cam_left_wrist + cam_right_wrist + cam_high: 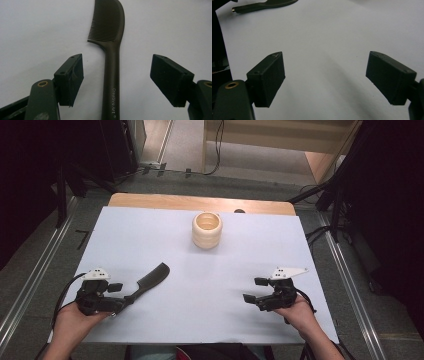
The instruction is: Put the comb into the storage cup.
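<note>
Cup (206,229) upright; inside unclear.

Both forearms enter from the table's near edge, the left gripper (116,295) and right gripper (254,290) each held low with jaws spread wide, seemingly just above the surface.

Comb (111,62) dark brown-black, white lettering on handle – cup (206,229) pale cream, ribbed – table cover (150,240) white.

A white sheet (200,285) covers the wooden table (150,201) (grey floor (45,245) around it).
</note>
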Action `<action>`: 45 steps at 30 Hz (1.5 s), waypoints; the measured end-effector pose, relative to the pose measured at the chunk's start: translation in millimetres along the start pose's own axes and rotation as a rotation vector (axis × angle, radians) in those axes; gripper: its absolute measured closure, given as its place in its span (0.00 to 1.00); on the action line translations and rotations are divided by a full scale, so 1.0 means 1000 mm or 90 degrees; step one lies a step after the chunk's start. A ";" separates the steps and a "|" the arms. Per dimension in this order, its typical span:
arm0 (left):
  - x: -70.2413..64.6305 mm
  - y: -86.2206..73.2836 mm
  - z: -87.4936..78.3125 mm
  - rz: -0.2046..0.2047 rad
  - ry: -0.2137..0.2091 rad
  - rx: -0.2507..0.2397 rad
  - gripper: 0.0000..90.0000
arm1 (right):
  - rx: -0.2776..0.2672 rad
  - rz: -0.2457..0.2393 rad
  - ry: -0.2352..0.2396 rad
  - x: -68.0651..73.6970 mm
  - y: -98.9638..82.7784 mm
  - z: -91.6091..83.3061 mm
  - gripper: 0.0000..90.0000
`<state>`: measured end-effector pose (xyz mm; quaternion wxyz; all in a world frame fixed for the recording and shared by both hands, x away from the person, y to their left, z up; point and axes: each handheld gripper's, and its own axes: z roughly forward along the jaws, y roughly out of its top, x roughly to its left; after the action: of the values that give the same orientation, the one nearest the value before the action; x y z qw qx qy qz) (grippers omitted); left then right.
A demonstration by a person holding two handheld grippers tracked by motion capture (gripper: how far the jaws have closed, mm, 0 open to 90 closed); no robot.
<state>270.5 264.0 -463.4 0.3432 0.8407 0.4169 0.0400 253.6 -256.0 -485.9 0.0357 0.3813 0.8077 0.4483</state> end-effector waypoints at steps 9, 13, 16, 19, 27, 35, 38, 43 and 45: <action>-0.006 0.001 0.008 0.040 0.038 0.081 0.36 | -0.001 0.004 -0.001 0.000 -0.001 -0.001 0.15; -0.008 0.002 0.010 0.045 0.047 0.100 0.40 | 0.001 0.004 -0.002 0.000 -0.001 -0.001 0.15; -0.009 0.002 0.012 0.049 0.056 0.115 0.42 | 0.003 0.006 -0.003 0.001 -0.001 -0.001 0.15; -0.010 0.003 0.013 0.055 0.066 0.134 0.44 | 0.006 0.007 -0.004 0.001 -0.002 -0.001 0.15; -0.016 0.005 0.019 0.090 0.095 0.178 0.59 | 0.007 0.005 -0.004 0.001 -0.003 -0.001 0.15; -0.025 0.009 0.024 0.124 0.134 0.209 0.72 | 0.008 0.007 -0.006 0.001 -0.004 -0.001 0.15; -0.029 0.009 0.026 0.134 0.137 0.216 0.78 | 0.008 0.009 -0.006 0.001 -0.004 -0.001 0.15; -0.025 0.009 0.026 0.110 0.125 0.214 0.80 | 0.010 0.010 -0.005 0.002 -0.004 -0.001 0.15; -0.023 0.009 0.025 0.109 0.117 0.212 0.81 | 0.011 0.009 -0.005 0.002 -0.005 -0.001 0.15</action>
<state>270.7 229.5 -472.1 0.1551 0.9110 0.3746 0.0759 249.2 -257.0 -488.1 0.0328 0.3890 0.8087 0.4400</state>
